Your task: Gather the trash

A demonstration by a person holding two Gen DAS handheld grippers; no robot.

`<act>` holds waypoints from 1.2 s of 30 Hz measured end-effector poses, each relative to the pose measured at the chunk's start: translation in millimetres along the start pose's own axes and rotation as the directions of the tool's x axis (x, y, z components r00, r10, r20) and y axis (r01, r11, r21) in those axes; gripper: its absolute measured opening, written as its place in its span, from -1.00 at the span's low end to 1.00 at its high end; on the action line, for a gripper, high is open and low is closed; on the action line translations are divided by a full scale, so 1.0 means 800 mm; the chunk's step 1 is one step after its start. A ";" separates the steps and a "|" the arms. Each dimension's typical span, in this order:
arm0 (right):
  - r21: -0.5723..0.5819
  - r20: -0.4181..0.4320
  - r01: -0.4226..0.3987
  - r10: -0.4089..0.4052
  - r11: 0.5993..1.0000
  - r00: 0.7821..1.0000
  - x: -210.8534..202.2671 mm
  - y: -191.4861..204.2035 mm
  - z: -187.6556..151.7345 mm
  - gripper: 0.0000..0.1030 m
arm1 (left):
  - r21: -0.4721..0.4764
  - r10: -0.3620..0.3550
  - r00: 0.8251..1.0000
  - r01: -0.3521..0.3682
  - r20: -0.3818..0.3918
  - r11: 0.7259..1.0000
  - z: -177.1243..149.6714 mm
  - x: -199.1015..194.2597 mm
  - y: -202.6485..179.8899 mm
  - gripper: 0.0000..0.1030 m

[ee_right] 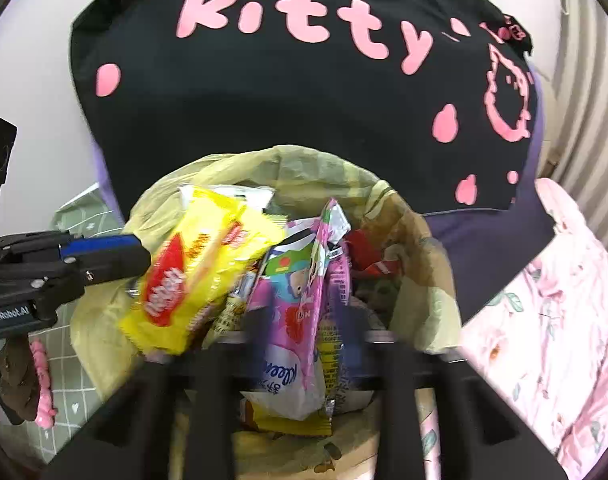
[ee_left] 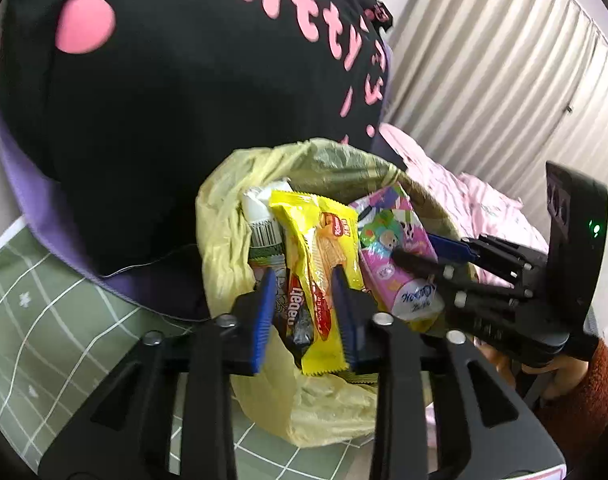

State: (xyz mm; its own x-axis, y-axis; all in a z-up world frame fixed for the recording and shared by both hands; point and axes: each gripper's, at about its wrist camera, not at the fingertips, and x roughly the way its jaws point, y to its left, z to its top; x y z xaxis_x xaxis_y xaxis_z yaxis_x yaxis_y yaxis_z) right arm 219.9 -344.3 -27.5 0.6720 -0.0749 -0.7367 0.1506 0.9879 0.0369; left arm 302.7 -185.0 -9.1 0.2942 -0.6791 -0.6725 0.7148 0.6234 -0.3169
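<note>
My left gripper apart around yellow wafer packet, right gripper blurred, apart astride pink tissue pack, yellow bag contents part hidden.

Green grid-patterned tabletop: yellow trash bag and black "Kitty" cushion on it.

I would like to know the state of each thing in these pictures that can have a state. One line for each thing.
yellow-green trash bag: mouth open, stuffed with wrappers
yellow wafer wrapper: upright between the left gripper's fingers
pink tissue pack: upright between the right gripper's fingers
left gripper: open, pads not pressing the wrapper
right gripper: blurred, seems open
</note>
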 end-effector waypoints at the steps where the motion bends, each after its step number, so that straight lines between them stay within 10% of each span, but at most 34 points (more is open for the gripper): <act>1: 0.004 0.004 -0.018 0.018 1.000 1.000 -0.002 -0.002 -0.004 -0.14 | -0.018 0.003 1.000 -0.003 0.009 1.000 0.000 -0.003 -0.001 -0.31; 11: -0.035 0.098 -0.063 0.066 0.997 0.993 -0.050 -0.015 -0.024 -0.13 | -0.145 0.181 0.975 -0.162 0.128 0.976 -0.031 -0.038 -0.030 0.25; 19: -0.064 0.136 -0.134 0.141 0.989 0.981 -0.097 -0.005 -0.054 -0.13 | -0.183 0.370 0.913 -0.340 0.172 0.923 -0.091 -0.086 -0.062 0.26; 25: -0.117 0.168 -0.244 0.261 0.963 0.951 -0.141 0.035 -0.086 -0.13 | -0.235 0.548 0.808 -0.502 0.216 0.832 -0.173 -0.164 -0.090 0.26; 36: -0.268 0.157 -0.363 0.412 0.893 0.898 -0.188 0.119 -0.147 -0.13 | -0.420 0.834 0.537 -0.732 0.131 0.537 -0.271 -0.278 -0.103 0.25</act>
State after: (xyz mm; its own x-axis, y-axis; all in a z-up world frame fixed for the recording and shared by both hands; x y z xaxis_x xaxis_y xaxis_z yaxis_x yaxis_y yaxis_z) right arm 48.1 -222.8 7.0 0.7793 0.3183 -0.5398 -0.3035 0.9453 0.1192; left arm 40.9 -1.5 21.3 0.8366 0.1046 -0.5378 -0.0977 0.9944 0.0415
